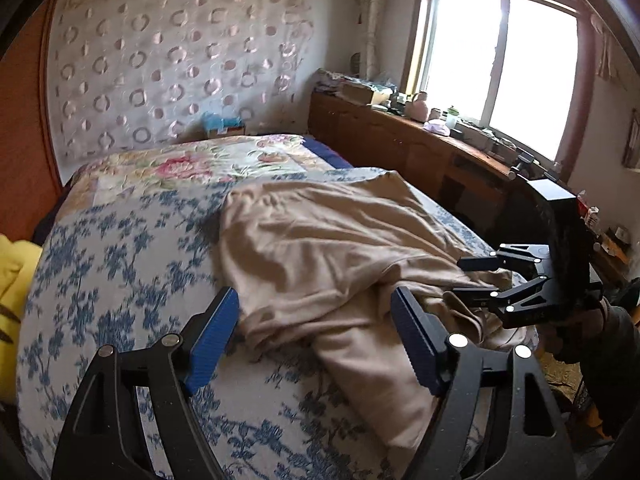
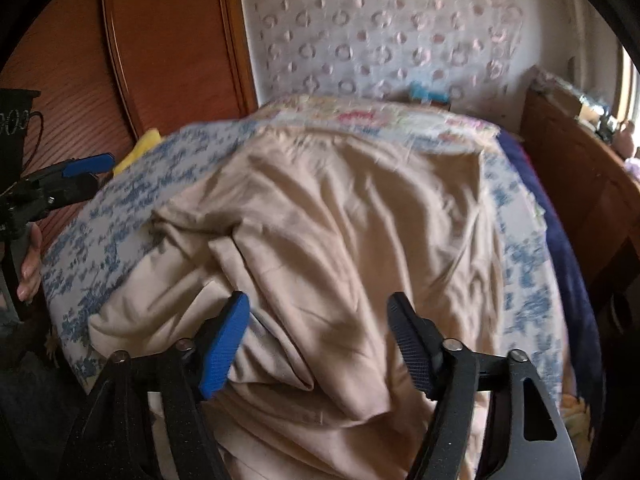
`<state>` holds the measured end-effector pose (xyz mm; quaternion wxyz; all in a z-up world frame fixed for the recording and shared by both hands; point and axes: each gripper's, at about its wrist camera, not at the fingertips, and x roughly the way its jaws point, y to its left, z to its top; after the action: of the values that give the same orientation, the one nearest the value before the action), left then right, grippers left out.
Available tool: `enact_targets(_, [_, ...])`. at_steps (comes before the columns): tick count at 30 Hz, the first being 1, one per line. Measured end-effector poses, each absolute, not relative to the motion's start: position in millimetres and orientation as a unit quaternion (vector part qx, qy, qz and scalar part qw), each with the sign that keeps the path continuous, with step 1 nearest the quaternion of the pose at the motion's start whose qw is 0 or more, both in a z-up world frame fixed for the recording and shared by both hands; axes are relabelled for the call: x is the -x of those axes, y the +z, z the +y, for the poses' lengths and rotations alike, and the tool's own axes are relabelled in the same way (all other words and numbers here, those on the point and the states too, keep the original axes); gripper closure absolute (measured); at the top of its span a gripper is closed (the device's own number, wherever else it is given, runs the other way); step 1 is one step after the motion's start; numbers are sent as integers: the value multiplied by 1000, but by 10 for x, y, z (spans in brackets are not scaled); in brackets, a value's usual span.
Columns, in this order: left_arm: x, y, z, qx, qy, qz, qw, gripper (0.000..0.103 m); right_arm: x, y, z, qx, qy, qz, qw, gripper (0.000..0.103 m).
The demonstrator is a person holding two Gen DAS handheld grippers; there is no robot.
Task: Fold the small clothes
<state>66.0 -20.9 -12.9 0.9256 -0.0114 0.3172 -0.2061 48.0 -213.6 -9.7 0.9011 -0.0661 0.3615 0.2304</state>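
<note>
Both sets of tongs are spread wide with nothing pinched: left gripper [image 1: 314, 336] hangs over the near edge, right gripper [image 2: 318, 340] right above the rumpled middle. Beige garment [image 2: 328, 216] lies crumpled on the blue-floral bedspread [image 1: 120, 248], near end drooping off the edge. Looks thin, light and floppy, so I'd grab a hem or corner, not the bunched folds. Wooden cabinet [image 1: 400, 140] sits beyond.

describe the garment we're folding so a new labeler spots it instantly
Start at the bed, covered by a white sheet printed with blue flowers. On its near half, toward the window side, lies a crumpled beige garment, one end hanging over the near edge. It is the only plain, unpatterned cloth there; the yellow fabric sits off the far side.
</note>
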Motion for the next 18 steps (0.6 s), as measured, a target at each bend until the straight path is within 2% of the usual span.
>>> enact_targets(1, [-664,-150,-181,12,-204,318,926,24,-518,-122,-2134,65,235,369,897,37])
enact_targets(2, [-659,-171,-169,14,-201,319,926,24,-540,-141,-2145,63,240,376,893,43])
enact_targets(4, [-670,-205,-136,18,-200,321,925,24,-565,-154,-2161,59,254,386,885,61])
enact_targets(6, [-668,-217,-124,23,-198,321,926,24,-540,-137,-2141,68,261,383,883,90])
enact_targets(9, [-657,-209,-93,26,-195,317,928,24,-453,-49,-2106,90,265,362,889,94])
enact_targets(18, [-587,-106,-46,29,-191,300,934,24,-169,605,-2297,80,261,272,923,95])
